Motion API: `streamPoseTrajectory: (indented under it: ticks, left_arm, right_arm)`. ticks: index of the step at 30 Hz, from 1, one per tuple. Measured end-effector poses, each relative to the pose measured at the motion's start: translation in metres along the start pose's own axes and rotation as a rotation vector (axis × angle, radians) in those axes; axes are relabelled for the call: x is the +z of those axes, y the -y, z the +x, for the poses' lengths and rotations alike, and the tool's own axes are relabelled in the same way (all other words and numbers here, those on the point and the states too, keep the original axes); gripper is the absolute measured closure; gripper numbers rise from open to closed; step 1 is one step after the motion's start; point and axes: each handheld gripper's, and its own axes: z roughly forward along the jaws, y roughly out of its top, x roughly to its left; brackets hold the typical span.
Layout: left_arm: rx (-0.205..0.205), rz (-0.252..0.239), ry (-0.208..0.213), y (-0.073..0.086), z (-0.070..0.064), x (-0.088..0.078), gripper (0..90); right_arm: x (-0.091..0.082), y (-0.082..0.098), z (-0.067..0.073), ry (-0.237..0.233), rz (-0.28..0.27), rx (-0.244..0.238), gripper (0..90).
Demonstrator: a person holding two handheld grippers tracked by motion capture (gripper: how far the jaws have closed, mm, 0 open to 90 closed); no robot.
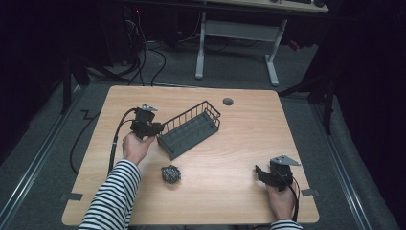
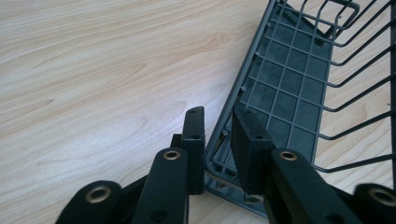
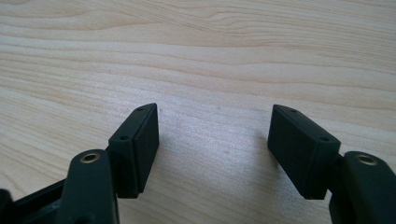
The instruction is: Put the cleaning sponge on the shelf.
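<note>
A dark grey wire basket (image 1: 189,129) lies at an angle on the wooden table (image 1: 230,158), left of centre. My left gripper (image 1: 155,128) is at the basket's near-left end. In the left gripper view its jaws (image 2: 218,116) are closed on the basket's (image 2: 289,93) end wall, one pad outside and one inside. The basket has nothing in it. A small crumpled dark ball (image 1: 170,173) sits on the table in front of the basket. My right gripper (image 1: 261,173) rests near the front right corner, open (image 3: 215,114) over bare wood with nothing between its pads.
A round cable hole (image 1: 228,101) is near the table's far edge. Beyond the table stands a white-legged desk (image 1: 239,33), with cables on the floor. A striped sleeve (image 1: 112,196) comes in at the bottom left.
</note>
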Motion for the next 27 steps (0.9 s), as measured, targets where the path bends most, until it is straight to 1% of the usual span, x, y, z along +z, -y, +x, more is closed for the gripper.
streamPoseTrajectory:
  ticks: [2,4,8,11,13,16,17,18,19,20,21,22,23,24,25,26,27]
  left_arm:
    - [-0.006,-0.002,0.0,0.001,0.001,-0.001,75.8]
    - [-0.014,-0.002,-0.004,0.006,0.006,-0.006,75.8]
    - [-0.016,-0.007,-0.013,0.009,0.01,-0.01,75.8]
    - [-0.035,-0.02,-0.012,0.014,0.015,-0.014,75.7]
    - [-0.04,-0.022,-0.015,0.016,0.016,-0.015,75.7]
    - [-0.038,-0.022,-0.019,0.016,0.016,-0.016,74.9]
    - [-0.036,-0.034,-0.029,0.017,0.016,-0.019,72.4]
    - [-0.036,-0.034,-0.029,0.017,0.016,-0.019,68.6]
    - [-0.04,-0.048,-0.039,0.016,0.016,-0.021,63.1]
    - [-0.04,-0.048,-0.039,0.016,0.016,-0.021,58.3]
    - [-0.05,-0.061,-0.049,0.016,0.017,-0.026,53.6]
    - [-0.05,-0.061,-0.049,0.016,0.017,-0.026,50.3]
    - [-0.052,-0.077,-0.064,0.016,0.016,-0.031,46.8]
    - [-0.052,-0.077,-0.064,0.016,0.016,-0.031,44.3]
    - [-0.052,-0.087,-0.07,0.017,0.016,-0.035,41.9]
    - [-0.052,-0.096,-0.071,0.017,0.016,-0.039,41.9]
    - [-0.051,-0.121,-0.075,0.019,0.014,-0.049,38.7]
  right_arm:
    - [0.0,0.0,0.0,0.0,0.0,0.0,34.2]
    - [0.0,0.0,0.0,0.0,0.0,0.0,34.1]
    - [0.0,0.0,0.0,0.0,0.0,0.0,34.1]
    - [0.0,0.0,0.0,0.0,0.0,0.0,34.1]
    - [0.0,0.0,0.0,0.0,0.0,0.0,34.1]
    - [0.0,0.0,0.0,0.0,0.0,0.0,34.1]
    - [0.0,0.0,0.0,-0.001,0.0,0.0,34.1]
    - [0.0,0.0,0.0,-0.001,0.0,0.0,34.1]
    - [0.0,0.0,0.0,0.0,0.0,0.0,34.1]
    - [0.0,0.0,0.0,0.0,0.0,0.0,34.1]
    - [0.0,0.0,0.0,0.0,0.0,0.0,34.1]
    - [0.0,0.0,0.0,0.0,0.0,0.0,34.1]
    - [0.0,0.0,0.0,0.0,0.0,0.0,34.1]
    - [0.0,0.0,0.0,0.0,0.0,0.0,34.1]
    - [0.0,0.0,0.0,0.0,0.0,0.0,34.1]
    - [0.0,0.0,0.0,0.0,0.0,0.0,34.1]
    - [0.0,0.0,0.0,-0.001,0.0,0.0,34.0]
